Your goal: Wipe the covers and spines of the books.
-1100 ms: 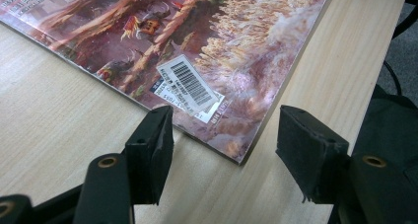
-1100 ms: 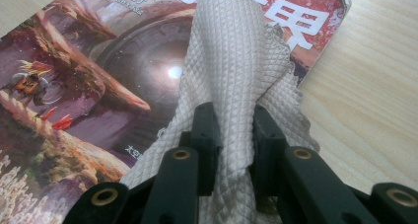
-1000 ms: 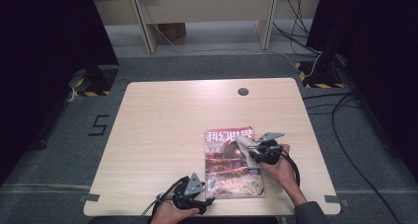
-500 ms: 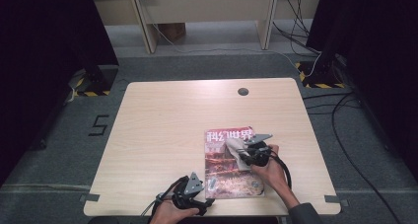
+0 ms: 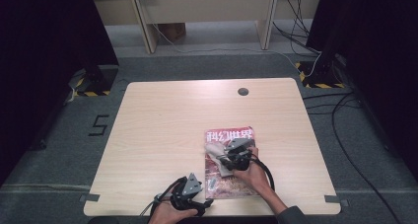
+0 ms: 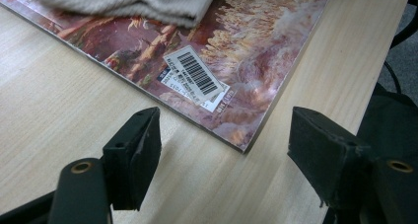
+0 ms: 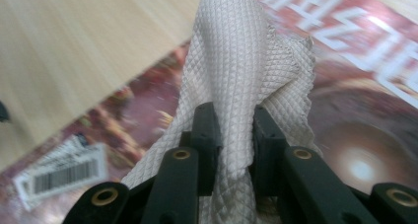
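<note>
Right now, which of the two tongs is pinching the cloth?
The right tongs, shut on the white cloth over the magazine; the left tongs stand open.

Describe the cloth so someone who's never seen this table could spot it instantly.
Start at the light wooden table; near its front edge, toward the right, lies a magazine with a reddish cover. On that cover sits the cloth, pinched in the right gripper. It is pale grey-white with a fine diamond weave, soft and crumpled, the only fabric on the table.
</note>
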A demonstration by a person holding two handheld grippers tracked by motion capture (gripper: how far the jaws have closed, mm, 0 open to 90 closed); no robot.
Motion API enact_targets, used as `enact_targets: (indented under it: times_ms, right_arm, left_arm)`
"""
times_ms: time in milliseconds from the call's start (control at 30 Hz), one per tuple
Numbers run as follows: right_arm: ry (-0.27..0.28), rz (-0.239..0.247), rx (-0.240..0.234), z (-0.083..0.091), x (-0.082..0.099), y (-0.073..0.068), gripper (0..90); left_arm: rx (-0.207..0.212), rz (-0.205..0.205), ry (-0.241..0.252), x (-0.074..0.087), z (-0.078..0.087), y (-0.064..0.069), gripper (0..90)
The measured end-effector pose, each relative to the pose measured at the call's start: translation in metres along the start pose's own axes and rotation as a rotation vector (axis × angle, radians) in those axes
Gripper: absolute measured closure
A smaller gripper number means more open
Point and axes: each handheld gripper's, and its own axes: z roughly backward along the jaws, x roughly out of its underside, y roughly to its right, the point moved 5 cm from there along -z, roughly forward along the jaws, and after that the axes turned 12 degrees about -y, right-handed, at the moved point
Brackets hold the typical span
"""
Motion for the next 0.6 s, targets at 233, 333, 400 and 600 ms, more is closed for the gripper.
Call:
enact_targets:
  times_ms: [233,333,400,600]
  right_arm:
    - [-0.001,0.053,-0.027,-0.007,-0.008,-0.023,76.5]
    - [-0.003,0.074,-0.039,-0.008,-0.010,-0.030,76.5]
    - [-0.005,0.082,-0.038,-0.008,-0.010,-0.033,76.4]
    - [-0.007,0.069,-0.041,-0.007,-0.008,-0.025,76.2]
  left_arm:
    - [0.004,-0.001,-0.005,0.003,0.002,0.001,28.5]
    - [0.001,0.007,-0.009,0.005,0.003,-0.001,27.0]
    - [-0.005,0.018,-0.007,0.006,0.003,-0.002,24.6]
    - [-0.017,0.031,-0.002,0.009,0.008,-0.007,22.7]
